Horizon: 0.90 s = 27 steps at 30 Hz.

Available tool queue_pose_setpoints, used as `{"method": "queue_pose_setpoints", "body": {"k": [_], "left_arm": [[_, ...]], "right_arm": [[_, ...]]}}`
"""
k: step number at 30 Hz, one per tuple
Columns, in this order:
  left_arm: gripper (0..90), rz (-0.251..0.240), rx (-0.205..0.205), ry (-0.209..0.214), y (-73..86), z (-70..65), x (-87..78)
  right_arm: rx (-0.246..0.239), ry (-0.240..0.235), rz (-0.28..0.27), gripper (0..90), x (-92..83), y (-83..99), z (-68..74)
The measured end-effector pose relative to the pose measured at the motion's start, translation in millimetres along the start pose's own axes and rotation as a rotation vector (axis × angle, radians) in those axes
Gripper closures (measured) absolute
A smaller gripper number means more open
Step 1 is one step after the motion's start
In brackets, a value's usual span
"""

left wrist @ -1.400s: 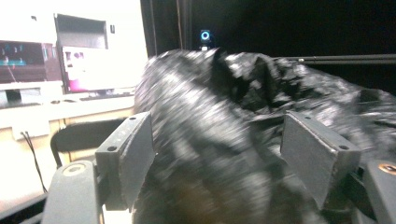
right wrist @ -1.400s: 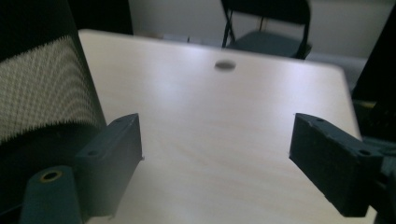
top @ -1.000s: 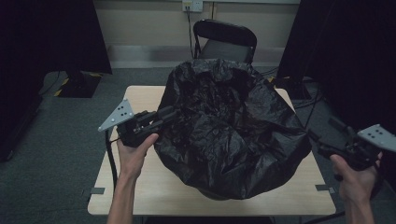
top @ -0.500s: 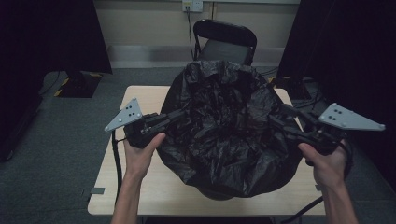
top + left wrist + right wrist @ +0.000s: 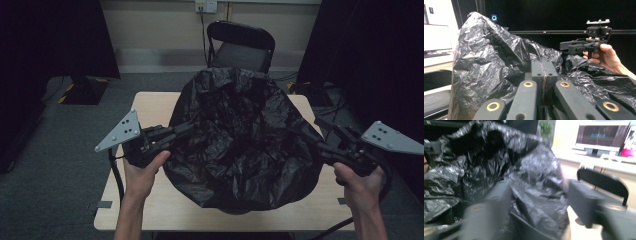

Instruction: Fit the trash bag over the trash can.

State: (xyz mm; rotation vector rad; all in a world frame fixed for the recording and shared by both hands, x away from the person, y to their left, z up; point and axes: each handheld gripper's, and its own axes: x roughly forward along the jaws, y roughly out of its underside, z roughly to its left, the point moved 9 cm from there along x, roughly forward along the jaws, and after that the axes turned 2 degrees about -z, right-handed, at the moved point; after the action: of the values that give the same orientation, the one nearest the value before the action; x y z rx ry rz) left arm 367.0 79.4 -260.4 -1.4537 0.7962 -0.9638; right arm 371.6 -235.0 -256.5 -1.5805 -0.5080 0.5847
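Observation:
A big crumpled black plastic bag [image 5: 240, 145] stands bulging in the middle of the light wooden table [image 5: 150, 107], its mouth facing up. My left gripper [image 5: 186, 130] is at the bag's left rim; in the left gripper view its jaws [image 5: 544, 66] are pressed together with the bag [image 5: 486, 57] film around them. My right gripper [image 5: 312, 131] reaches the bag's right side. In the blurred right gripper view its jaws [image 5: 539, 195] stand wide apart with a fold of the bag [image 5: 529, 170] between them. The right gripper [image 5: 574, 46] and its hand also show beyond the bag.
A black folding chair [image 5: 241, 47] stands just behind the table. Dark curtains hang at both sides, and cables lie on the grey floor at the right [image 5: 320, 92]. Bare tabletop shows at the left [image 5: 145, 115] and front edges.
The right gripper has swung in from beyond the table's right edge to the bag's right side. The left gripper has stayed at the bag's left rim.

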Motion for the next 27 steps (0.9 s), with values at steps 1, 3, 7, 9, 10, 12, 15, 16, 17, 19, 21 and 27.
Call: {"method": "queue_pose_setpoints", "body": {"k": [1,3,7,9,10,12,15,16,17,19,21,27], "left_arm": [[90.0,0.004,-0.004,-0.001,1.9,0.6,0.8],[90.0,0.014,-0.008,-0.008,6.2,2.5,2.4],[90.0,0.026,-0.026,-0.012,12.8,6.5,1.8],[90.0,0.024,-0.032,-0.013,14.3,6.9,0.2],[90.0,0.022,-0.034,-0.009,14.5,6.0,-0.7],[90.0,0.014,-0.040,0.002,13.4,2.1,-2.5],[90.0,-0.001,-0.032,0.020,8.0,-6.9,-4.3],[90.0,-0.009,-0.029,0.035,5.7,-11.5,-4.6],[90.0,-0.016,-0.026,0.047,3.8,-15.9,-4.7],[90.0,-0.014,-0.013,0.059,2.3,-23.7,-4.2],[90.0,-0.005,-0.004,0.067,4.1,-28.5,-2.7],[90.0,0.048,-0.038,0.024,33.6,-17.1,2.9]], "right_arm": [[0.003,-0.009,0.025,29.8,4.3,3.6,1.8],[0.006,-0.015,0.053,29.1,12.6,10.1,3.5],[-0.015,-0.049,0.109,65.8,22.1,24.8,8.1],[-0.006,-0.038,0.102,82.9,21.1,27.0,7.0],[0.000,-0.032,0.082,86.9,19.0,25.5,5.8],[0.008,-0.014,0.038,89.3,11.6,20.8,2.1],[0.007,0.004,0.000,89.8,-3.1,14.0,-1.9],[0.009,0.009,-0.005,89.8,-8.3,12.2,-3.0],[0.007,0.016,-0.012,89.8,-13.6,10.6,-4.4],[0.007,0.030,-0.019,89.8,-24.5,9.0,-7.5],[0.014,0.050,-0.028,89.8,-34.9,10.0,-13.6],[0.057,0.106,-0.005,89.8,-38.9,44.4,-35.1]]}}
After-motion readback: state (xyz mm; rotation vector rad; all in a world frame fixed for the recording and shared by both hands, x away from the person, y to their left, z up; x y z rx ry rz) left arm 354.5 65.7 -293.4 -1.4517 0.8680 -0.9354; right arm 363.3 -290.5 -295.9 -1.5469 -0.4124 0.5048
